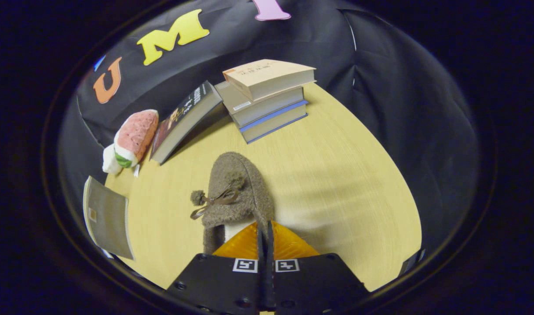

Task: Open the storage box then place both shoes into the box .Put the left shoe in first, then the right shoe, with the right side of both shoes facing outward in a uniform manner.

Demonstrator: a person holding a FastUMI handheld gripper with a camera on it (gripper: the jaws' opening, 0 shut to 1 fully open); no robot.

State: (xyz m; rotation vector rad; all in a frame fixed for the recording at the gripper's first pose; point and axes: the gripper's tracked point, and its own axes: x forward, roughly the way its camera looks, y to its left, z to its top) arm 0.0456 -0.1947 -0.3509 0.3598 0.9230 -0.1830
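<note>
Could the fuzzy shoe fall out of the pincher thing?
It might. The gripper has its jaws closed on the thin edge at the slipper's opening, a small hold on a soft shoe, so it could slip or dangle and twist. If it twists, its right side may not face outward when it is set down. The leaning book and book stack stand just beyond the slipper's toe, so a swing forward could bump them.

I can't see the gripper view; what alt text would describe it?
The gripper has its fingers closed on the collar of a fuzzy brown slipper on a wooden table. Beyond lie stacked books, a leaning book and a plush toy.
</note>
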